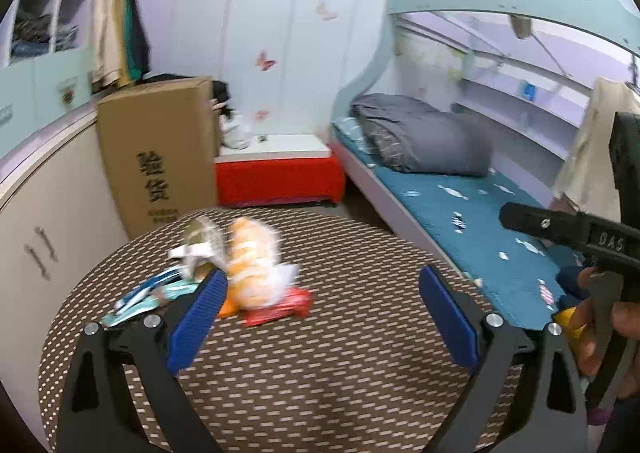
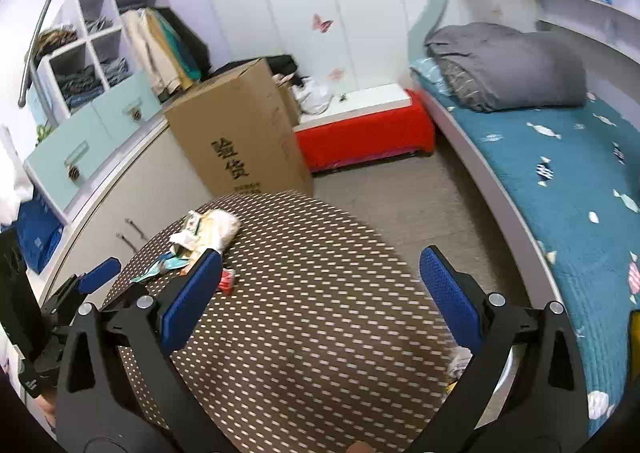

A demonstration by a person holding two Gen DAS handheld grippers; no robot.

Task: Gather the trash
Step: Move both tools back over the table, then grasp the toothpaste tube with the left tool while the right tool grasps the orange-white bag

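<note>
You held the left gripper (image 1: 322,317) above the round patterned table (image 1: 320,393), its blue fingers (image 1: 196,317) spread wide with nothing between them. The trash pile (image 1: 244,277) lay on the far left part of the table: an orange-and-white wrapper (image 1: 250,265), a red packet (image 1: 280,307) near it, and blue-and-white wrappers (image 1: 148,293) to the left (all blurred). The left finger's tip stood just beside the pile. Your right gripper (image 2: 320,301) was likewise wide open and empty, over the table's near middle, well apart from the pile (image 2: 204,237). A cardboard box (image 2: 240,137) stood beyond the table, the bed (image 2: 560,173) to the right.
</note>
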